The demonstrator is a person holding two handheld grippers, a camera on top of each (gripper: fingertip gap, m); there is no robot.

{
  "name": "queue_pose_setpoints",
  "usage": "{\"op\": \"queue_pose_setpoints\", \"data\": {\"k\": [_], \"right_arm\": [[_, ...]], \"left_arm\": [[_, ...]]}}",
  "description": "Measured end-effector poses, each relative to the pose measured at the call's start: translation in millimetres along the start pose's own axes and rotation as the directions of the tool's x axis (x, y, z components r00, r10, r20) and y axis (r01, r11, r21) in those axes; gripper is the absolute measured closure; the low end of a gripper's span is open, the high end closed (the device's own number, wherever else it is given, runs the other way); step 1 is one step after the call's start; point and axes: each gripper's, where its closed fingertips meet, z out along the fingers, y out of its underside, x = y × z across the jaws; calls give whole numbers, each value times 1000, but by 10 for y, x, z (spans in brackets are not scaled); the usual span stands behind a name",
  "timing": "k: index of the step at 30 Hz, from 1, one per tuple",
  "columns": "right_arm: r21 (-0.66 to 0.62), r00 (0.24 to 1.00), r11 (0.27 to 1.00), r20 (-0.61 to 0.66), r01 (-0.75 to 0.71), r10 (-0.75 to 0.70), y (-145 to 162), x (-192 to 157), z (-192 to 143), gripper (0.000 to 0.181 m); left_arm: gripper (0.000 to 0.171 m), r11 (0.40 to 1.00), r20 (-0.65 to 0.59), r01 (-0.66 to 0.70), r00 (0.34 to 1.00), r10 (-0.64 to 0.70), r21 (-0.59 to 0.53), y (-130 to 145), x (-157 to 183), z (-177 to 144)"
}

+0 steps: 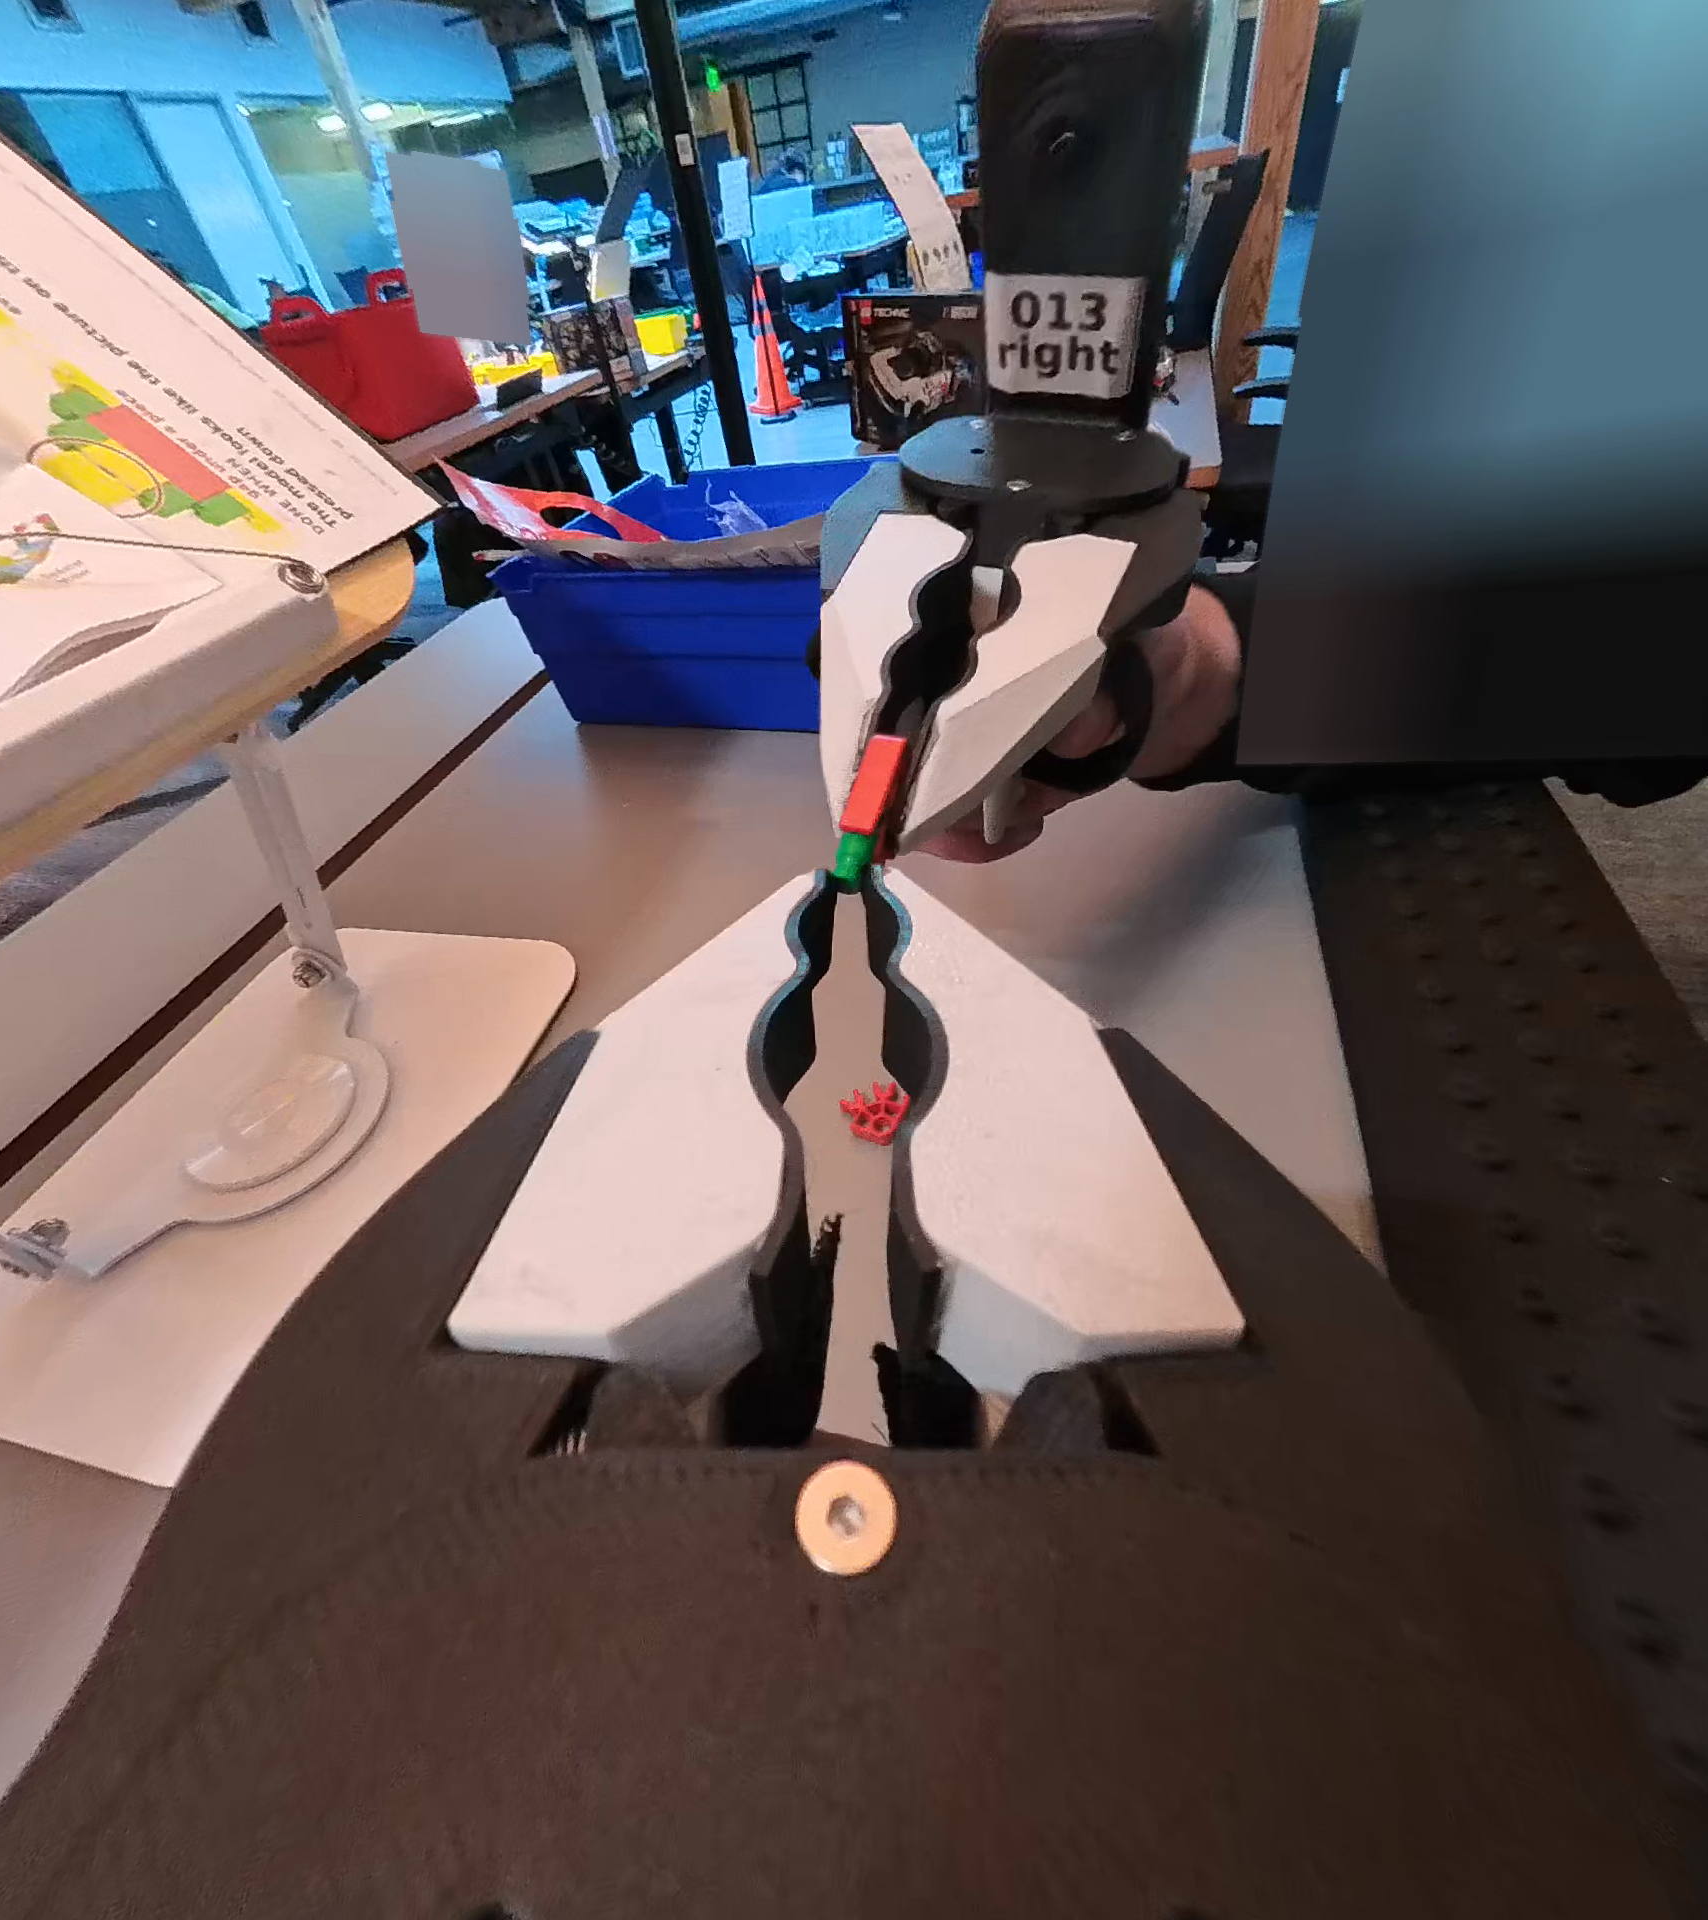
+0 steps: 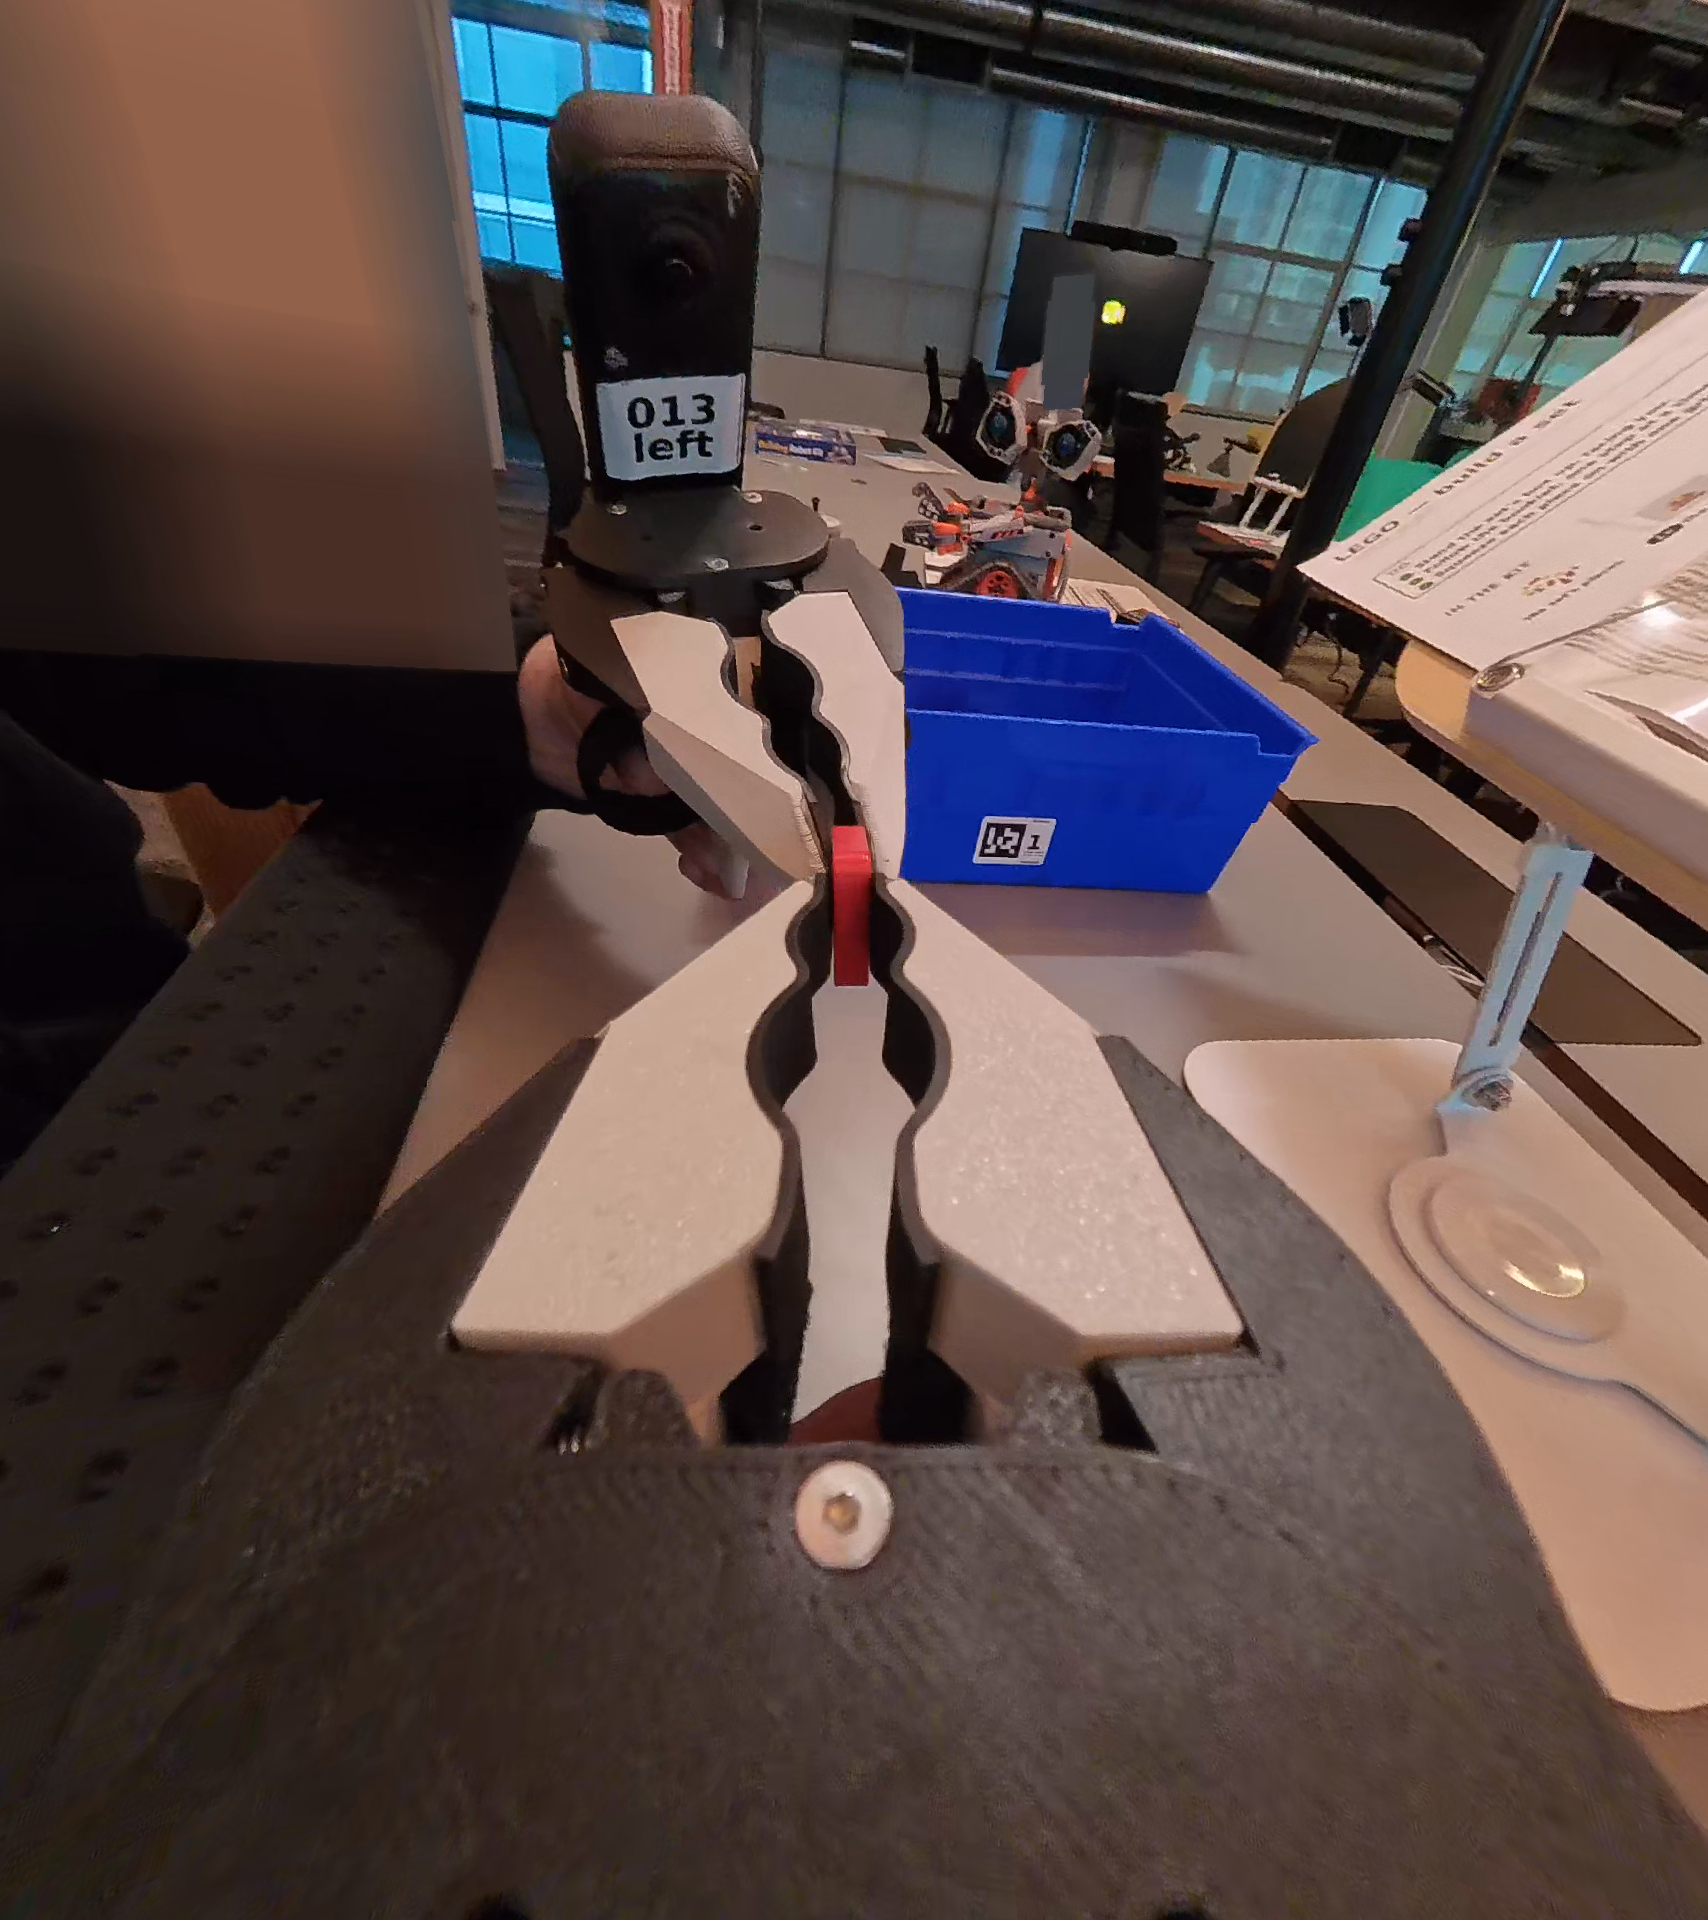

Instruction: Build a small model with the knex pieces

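Observation:
My left gripper [image 1: 850,883] is shut on a small green brick [image 1: 852,854] at its fingertips, held above the grey table. My right gripper [image 1: 876,831] faces it tip to tip and is shut on a red brick [image 1: 876,781]. The red brick's lower end touches the green brick. In the right wrist view, my right gripper [image 2: 850,896] grips the red brick [image 2: 850,935] upright between its tips. The left gripper [image 2: 834,850] meets it from the far side there, and the green brick is hidden behind the red one. A hand holds each gripper's handle.
A small red toothed piece [image 1: 876,1112] lies on the table under my left fingers. A blue bin [image 1: 673,634] stands behind, and one shows in the right wrist view [image 2: 1089,748]. A white stand [image 1: 310,1091] holds an instruction sheet [image 1: 102,468]. A black perforated board [image 1: 1556,1143] lies alongside. The tips of both grippers are at nearly the same place.

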Motion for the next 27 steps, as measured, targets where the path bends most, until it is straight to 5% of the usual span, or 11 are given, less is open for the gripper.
{"op": "queue_pose_setpoints", "data": {"k": [18, 27], "right_arm": [[-32, 996, 999, 88, 3, 0, 25, -110, -46, 177], [-17, 991, 1000, 133, 6, -4, 34, -166, -70, 178]], "left_arm": [[168, 997, -27, -77, 997, 77, -4, 20, 102, 26], [166, 997, -89, 4, 996, 3, 75, -18, 197, -3]]}}
